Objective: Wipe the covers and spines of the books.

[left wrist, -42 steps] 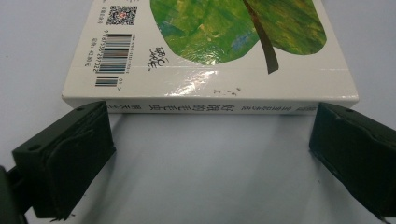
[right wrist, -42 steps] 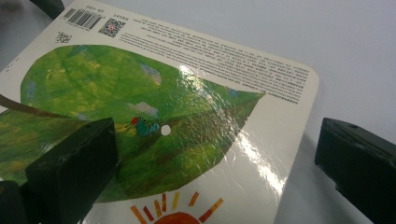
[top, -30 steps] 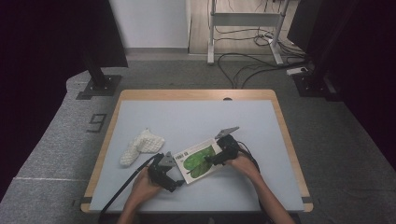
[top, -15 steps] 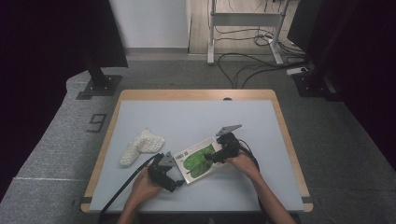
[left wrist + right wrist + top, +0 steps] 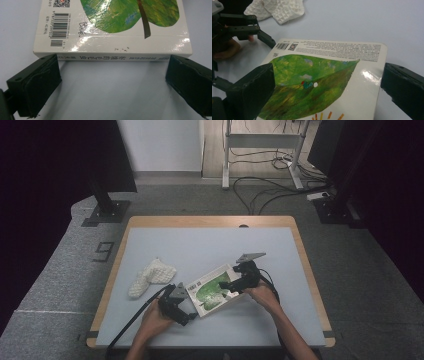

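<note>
Two things lie on the pale blue table point(image 5: 200, 245): a crumpled white waffle cloth point(image 5: 152, 276) and, nearer the front edge, a glossy green-leaf picture book point(image 5: 212, 289). Both the left gripper point(image 5: 192, 316) and right gripper point(image 5: 224, 285) stand spread, grasping nothing; I'd square jaws to the spine before closing

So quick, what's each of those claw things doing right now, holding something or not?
Left gripper: open, jaws spread at the spine of the book, holding nothing.
Right gripper: open, jaws wide over the book's cover, holding nothing.
</note>
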Demonstrator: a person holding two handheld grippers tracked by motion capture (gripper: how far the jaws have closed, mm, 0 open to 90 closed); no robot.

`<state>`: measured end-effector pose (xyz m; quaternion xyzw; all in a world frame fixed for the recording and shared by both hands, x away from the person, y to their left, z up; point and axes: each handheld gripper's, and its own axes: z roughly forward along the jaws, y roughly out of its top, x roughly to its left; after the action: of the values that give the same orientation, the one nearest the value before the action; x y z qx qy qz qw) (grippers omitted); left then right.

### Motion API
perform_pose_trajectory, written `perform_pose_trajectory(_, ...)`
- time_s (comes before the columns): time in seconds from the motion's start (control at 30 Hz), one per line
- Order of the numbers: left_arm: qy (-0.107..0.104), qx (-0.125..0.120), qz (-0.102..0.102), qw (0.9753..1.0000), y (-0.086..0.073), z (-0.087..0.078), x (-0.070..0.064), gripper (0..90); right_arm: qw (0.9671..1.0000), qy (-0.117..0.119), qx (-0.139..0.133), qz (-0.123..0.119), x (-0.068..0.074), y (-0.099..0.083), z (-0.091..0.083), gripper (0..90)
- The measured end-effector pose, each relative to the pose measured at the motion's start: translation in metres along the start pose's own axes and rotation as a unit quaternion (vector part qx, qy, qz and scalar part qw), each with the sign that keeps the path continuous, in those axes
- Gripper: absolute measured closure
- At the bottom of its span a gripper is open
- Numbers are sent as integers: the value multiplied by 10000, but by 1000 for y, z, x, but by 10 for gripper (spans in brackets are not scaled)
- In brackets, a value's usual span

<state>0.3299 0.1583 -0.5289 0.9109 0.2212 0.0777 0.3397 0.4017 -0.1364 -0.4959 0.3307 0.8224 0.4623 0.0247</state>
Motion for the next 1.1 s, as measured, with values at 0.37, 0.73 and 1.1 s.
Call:
perform_pose_trajectory(0.37, 2, -5, -5, 10000, 0, 0, 0, 0, 9997, 145, -123, 168, 4, -4, -11, 0)
perform_pose_trajectory(0.73, 4, 0, 1, 10000, 0, 0, 0, 0, 9994, 303, 168, -71, 6, -5, -11, 98)
perform_pose_trajectory(1.1, 42, 26, -7, 10000, 0, -1, -1, 0, 9931, 452, 862, -660, -10, 13, -8, 268)
